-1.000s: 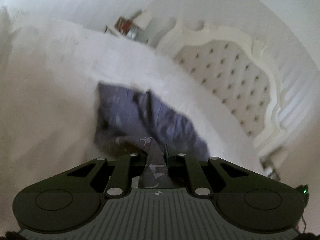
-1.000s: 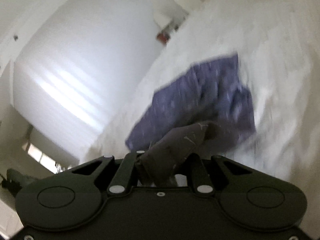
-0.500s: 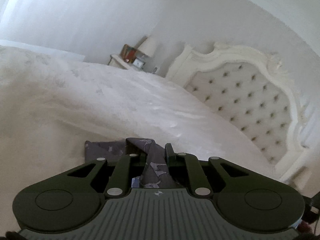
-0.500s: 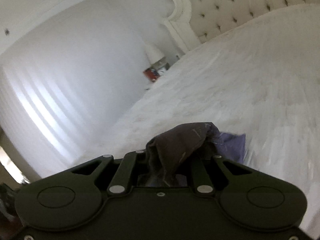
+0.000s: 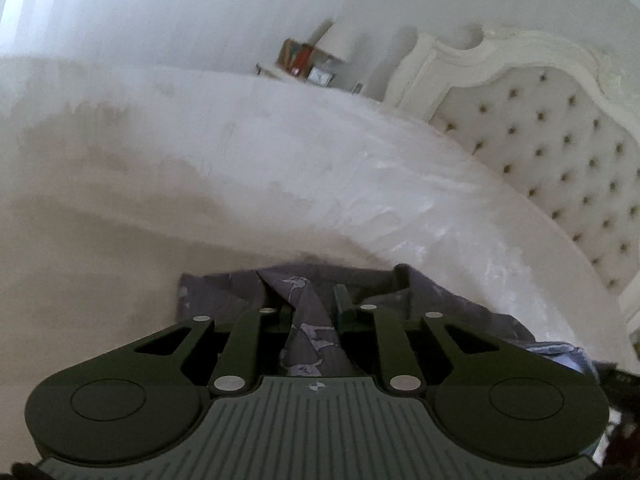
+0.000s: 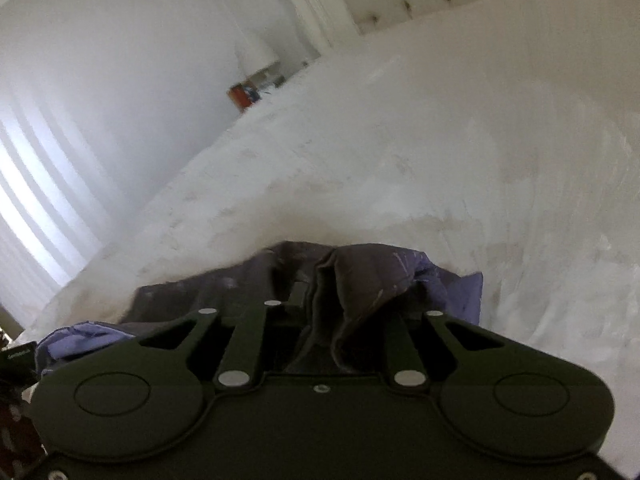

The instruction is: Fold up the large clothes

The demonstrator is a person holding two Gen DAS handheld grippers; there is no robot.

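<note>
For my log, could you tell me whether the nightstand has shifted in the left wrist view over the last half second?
Yes: the nightstand sits slightly higher and right; the camera moved.

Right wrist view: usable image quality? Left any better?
Right wrist: bedspread overexposed and smeared, purple garment dim and soft in the right hand-held gripper. Left wrist: sharper on the tufted headboard; both bend straight edges heavily.

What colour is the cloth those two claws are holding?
Dark purple garment with pale lilac blotches, clearest in the left wrist view.
</note>
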